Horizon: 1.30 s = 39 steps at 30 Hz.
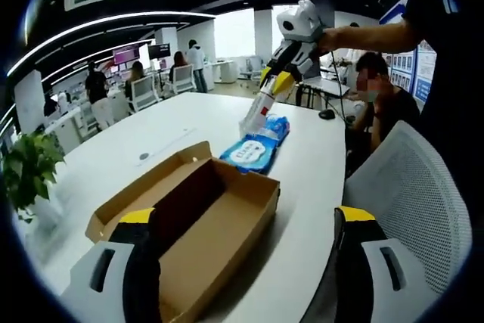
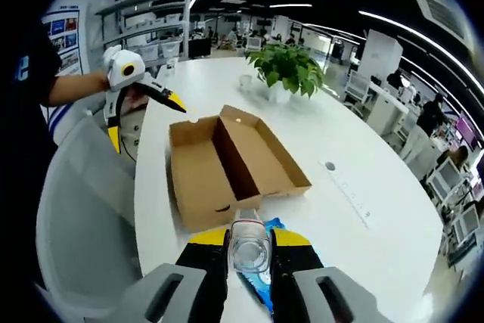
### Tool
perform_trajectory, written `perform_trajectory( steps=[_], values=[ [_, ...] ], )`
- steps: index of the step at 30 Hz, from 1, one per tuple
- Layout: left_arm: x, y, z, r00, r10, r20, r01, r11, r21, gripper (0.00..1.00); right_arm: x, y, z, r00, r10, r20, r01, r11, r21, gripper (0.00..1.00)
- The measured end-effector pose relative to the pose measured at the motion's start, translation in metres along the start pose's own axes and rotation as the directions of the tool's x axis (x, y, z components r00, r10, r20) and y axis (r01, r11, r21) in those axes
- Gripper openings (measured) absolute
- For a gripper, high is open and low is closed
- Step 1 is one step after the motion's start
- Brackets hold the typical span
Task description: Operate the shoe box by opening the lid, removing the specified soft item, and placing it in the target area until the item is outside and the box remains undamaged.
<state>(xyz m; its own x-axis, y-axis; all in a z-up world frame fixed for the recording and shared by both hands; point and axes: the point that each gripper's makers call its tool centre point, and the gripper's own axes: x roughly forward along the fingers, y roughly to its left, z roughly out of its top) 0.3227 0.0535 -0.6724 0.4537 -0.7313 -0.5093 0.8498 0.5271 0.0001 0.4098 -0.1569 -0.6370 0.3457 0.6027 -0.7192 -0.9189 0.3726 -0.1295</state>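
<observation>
Shoe box open on desk, soft pack outside it under right claw

Shoe box [image 2: 227,168] lies open on the white desk [image 2: 363,217], lid folded flat beside the tray, a dark divider wall between the two halves. Both halves look empty of loose items; nothing soft is visible inside. No tear or crush shows on the cardboard.

Blue soft pack [image 1: 257,145] lies flat on the desk just beyond the box's far short end as seen in the left gripper view, touching or nearly touching that end. Its long axis runs roughly in line with the box's long axis.

Right claw [image 1: 253,122] comes down onto the pack from above. In the right gripper view a clear, bottle-like object [image 2: 249,247] is clamped between the right claw's jaws, with the blue pack directly below it. What that clear object is, I cannot tell.

Left claw [image 2: 140,115] is held off the desk edge near the box's other short end, jaws apart and empty, well apart from the pack.

Judgement: removal looks done; the right claw is the nearer one, and the remaining move is settling or releasing at the target area.
</observation>
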Motion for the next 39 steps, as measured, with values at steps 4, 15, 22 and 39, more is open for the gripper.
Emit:
perform_trajectory(
  steps=[4, 15, 22, 39],
  values=[
    [-0.007, 0.003, -0.005, 1.000, 0.025, -0.008, -0.025, 1.000, -0.009, 1.00, 0.003, -0.012, 0.004, 1.000, 0.011, -0.002, -0.011, 0.998, -0.058, 0.16],
    [-0.026, 0.013, -0.012, 0.995, 0.102, 0.000, -0.102, 0.992, -0.077, 1.00, 0.015, -0.050, -0.007, 0.998, 0.009, -0.066, -0.019, 0.987, -0.158, 0.16],
    [-0.037, 0.017, -0.017, 0.989, 0.148, 0.008, -0.146, 0.982, -0.117, 1.00, 0.031, -0.066, -0.015, 0.991, 0.029, -0.128, -0.058, 0.972, -0.227, 0.16],
    [-0.056, 0.013, -0.030, 0.977, 0.215, -0.006, -0.212, 0.962, -0.171, 1.00, 0.069, -0.090, -0.044, 0.964, 0.051, -0.260, -0.136, 0.936, -0.324, 0.16]
  ],
)
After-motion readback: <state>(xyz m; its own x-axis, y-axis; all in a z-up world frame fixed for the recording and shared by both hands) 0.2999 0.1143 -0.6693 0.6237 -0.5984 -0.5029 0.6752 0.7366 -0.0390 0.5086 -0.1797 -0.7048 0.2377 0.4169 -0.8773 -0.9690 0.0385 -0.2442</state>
